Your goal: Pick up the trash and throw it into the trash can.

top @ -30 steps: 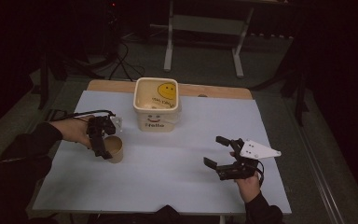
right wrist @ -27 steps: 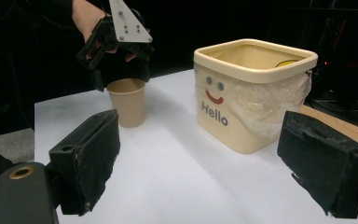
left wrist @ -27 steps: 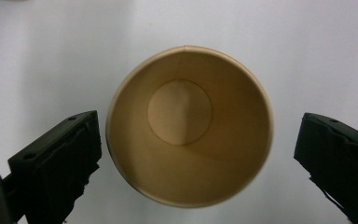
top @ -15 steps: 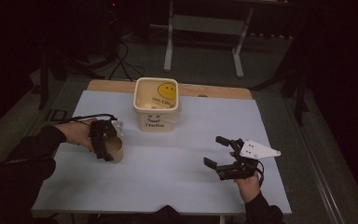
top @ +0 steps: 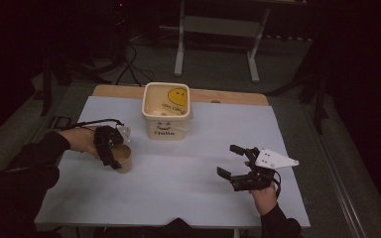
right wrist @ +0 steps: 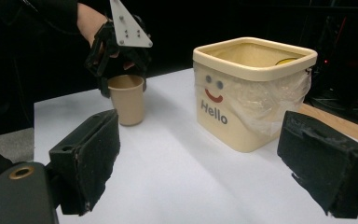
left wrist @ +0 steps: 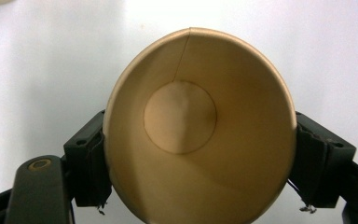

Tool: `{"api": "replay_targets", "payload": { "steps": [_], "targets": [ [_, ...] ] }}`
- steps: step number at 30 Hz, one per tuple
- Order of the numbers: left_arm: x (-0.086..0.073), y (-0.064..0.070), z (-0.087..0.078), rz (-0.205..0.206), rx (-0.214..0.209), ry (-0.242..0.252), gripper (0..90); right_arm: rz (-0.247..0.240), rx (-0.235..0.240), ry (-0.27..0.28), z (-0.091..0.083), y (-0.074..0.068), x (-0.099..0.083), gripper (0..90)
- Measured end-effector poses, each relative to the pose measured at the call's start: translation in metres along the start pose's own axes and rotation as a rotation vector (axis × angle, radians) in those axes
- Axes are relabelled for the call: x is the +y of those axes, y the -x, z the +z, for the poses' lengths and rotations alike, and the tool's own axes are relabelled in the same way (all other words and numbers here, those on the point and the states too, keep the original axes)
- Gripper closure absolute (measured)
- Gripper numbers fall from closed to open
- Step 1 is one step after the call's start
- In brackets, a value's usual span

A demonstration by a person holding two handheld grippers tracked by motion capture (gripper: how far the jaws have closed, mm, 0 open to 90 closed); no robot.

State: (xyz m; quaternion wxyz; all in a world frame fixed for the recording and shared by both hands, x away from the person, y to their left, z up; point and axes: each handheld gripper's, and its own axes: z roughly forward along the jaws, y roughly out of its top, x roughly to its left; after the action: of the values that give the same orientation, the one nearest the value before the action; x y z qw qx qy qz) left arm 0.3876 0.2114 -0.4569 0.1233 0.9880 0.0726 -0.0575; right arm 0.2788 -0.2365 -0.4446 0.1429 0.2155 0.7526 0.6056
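Note:
A brown paper cup (top: pixel 123 158) stands upright on the white table, left of centre. My left gripper (top: pixel 110 149) comes down on it from above and is shut on it. In the left gripper view I look straight into the empty cup (left wrist: pixel 186 116), with one black pad (left wrist: pixel 91 158) pressed against each side of it. The right gripper view shows the cup (right wrist: pixel 127 102) under the left gripper (right wrist: pixel 121 70). My right gripper (top: pixel 228 159) rests open near the table's right front, with nothing between its wide-apart jaws (right wrist: pixel 200 163).
A cream bin (top: pixel 164 130) with a smiley face and "Hello" on it stands at the back middle, lined with clear plastic (right wrist: pixel 261 102). The white table top (top: pixel 188 173) lies between the two grippers. A metal stand's legs (top: pixel 181 47) rise behind the table.
The person's left forearm has swung a little lower and outward, while the cup and the left gripper stay in almost the same place. The right gripper has not moved.

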Motion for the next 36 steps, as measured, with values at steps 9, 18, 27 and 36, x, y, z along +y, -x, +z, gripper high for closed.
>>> {"api": "replay_targets", "payload": {
  "steps": [9,18,27,36],
  "targets": [
    [0.001,0.0,-0.019,-0.027,0.012,0.053,23.3,-0.002,-0.001,-0.004,0.001,0.0,0.0,12.8],
    [0.007,0.0,-0.04,-0.017,-0.001,0.085,24.3,0.0,0.001,-0.006,0.001,0.0,-0.001,12.8],
    [0.02,0.002,-0.06,-0.016,-0.015,0.074,25.0,0.002,0.003,-0.007,0.002,0.001,-0.001,12.8],
    [0.027,0.001,-0.077,-0.024,-0.019,0.074,25.3,0.003,-0.002,0.002,0.001,0.002,-0.001,12.8]
  ]
}}
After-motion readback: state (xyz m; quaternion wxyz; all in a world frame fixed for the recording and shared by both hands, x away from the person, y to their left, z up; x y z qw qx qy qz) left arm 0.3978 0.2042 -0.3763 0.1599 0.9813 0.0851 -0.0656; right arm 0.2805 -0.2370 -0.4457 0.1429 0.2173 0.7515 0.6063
